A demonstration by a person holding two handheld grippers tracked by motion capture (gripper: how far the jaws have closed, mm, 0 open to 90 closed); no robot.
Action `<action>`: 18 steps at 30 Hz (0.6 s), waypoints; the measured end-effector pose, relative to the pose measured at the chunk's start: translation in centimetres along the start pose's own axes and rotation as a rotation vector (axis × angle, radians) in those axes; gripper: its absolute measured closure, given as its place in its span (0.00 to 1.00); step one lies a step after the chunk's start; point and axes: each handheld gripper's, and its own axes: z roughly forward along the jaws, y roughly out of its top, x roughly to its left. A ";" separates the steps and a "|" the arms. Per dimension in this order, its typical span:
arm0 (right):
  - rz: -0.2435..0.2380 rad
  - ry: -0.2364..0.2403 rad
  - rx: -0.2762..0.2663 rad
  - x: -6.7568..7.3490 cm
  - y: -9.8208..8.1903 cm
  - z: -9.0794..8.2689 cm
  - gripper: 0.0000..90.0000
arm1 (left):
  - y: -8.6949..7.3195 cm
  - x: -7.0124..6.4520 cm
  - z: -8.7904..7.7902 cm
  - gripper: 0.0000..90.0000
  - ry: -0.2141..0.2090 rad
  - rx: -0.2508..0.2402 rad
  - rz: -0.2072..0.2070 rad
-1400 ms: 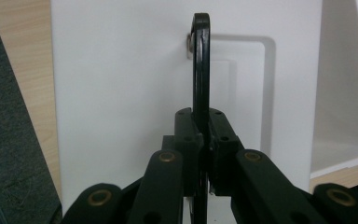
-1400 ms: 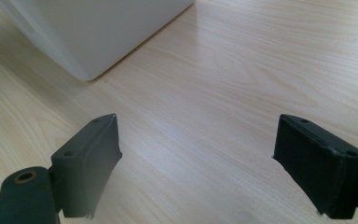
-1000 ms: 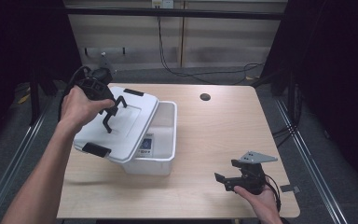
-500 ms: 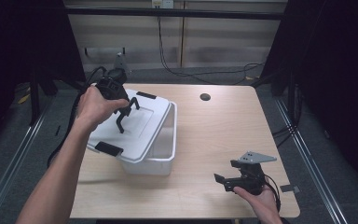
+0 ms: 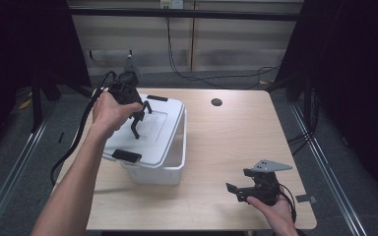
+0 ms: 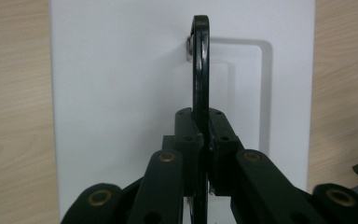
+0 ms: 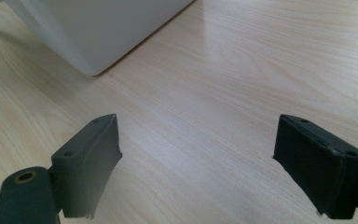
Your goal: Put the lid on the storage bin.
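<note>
A white lid (image 5: 158,132) with black clips at both ends lies tilted over the white bin (image 5: 173,169), covering most of it. My left gripper (image 5: 137,119) is shut on the lid's thin black handle (image 6: 200,60), which stands upright from the lid's (image 6: 121,93) top; the left gripper's (image 6: 201,140) jaws press it from both sides. Near the table's front right my right gripper (image 5: 237,189) is held low over the wood, open and holding nothing. In the right gripper view its pads (image 7: 91,158) stand wide apart, with a corner of the bin (image 7: 98,32) ahead to the left.
A small dark round hole (image 5: 216,102) marks the wooden table (image 5: 236,137) at the back middle. The left gripper's black cable (image 5: 74,147) hangs off the table's left side. A grey scrap (image 5: 306,198) lies at the front right edge.
My left gripper has carried the lid to the right and farther back, so it now covers much more of the bin. The right gripper has stayed in place.
</note>
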 end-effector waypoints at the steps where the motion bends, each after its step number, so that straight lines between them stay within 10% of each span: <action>1: -0.001 0.001 0.001 0.0 0.0 0.0 0.15 | 0.0 -0.1 0.0 0.94 -0.008 -0.003 -0.012; 18: -0.003 0.004 0.004 0.0 0.0 0.0 0.15 | 0.3 -0.9 1.3 0.94 -0.025 -0.004 -0.152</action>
